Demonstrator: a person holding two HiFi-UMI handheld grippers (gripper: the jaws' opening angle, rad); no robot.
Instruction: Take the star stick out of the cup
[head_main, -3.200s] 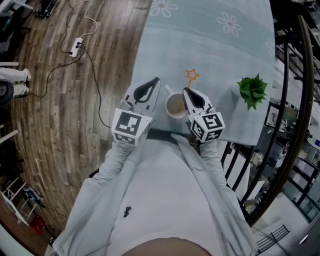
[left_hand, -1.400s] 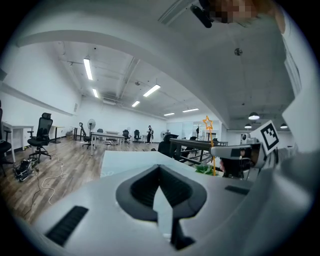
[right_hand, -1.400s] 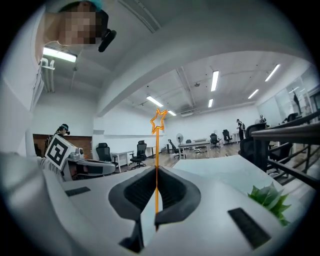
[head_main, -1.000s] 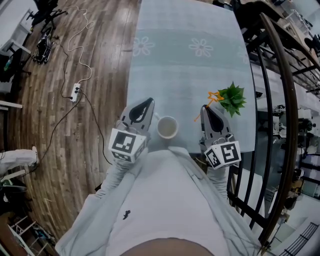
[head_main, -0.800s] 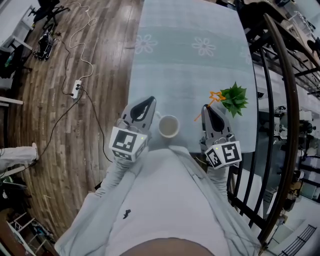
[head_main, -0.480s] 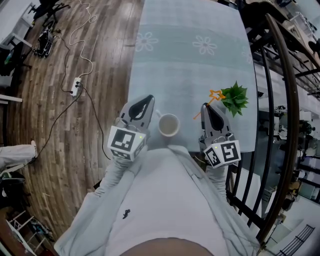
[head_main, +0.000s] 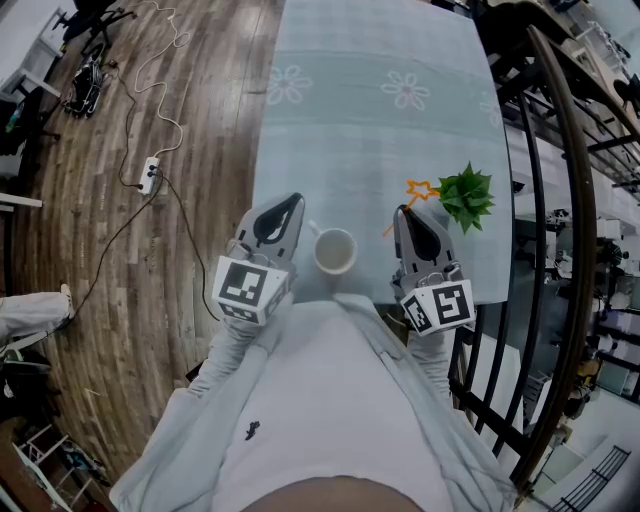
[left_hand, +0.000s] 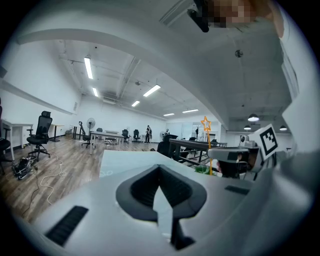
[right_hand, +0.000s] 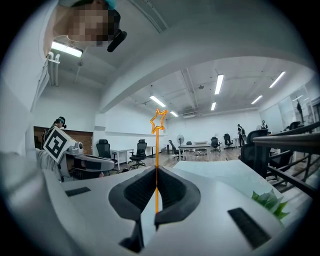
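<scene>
our right tool (head_main: 402, 212) is pinching the star stick (head_main: 420, 188) on its shaft, star end angled far and right, toward the plant (head_main: 466, 198). it's clear of the cup (head_main: 335, 252), which sits left of it, beside our left tool (head_main: 296, 200), pressed together and empty.

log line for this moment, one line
right gripper: shut on star stick | star stick: out of cup, near plant | left gripper: shut, empty, left of cup | cup: upright
</scene>
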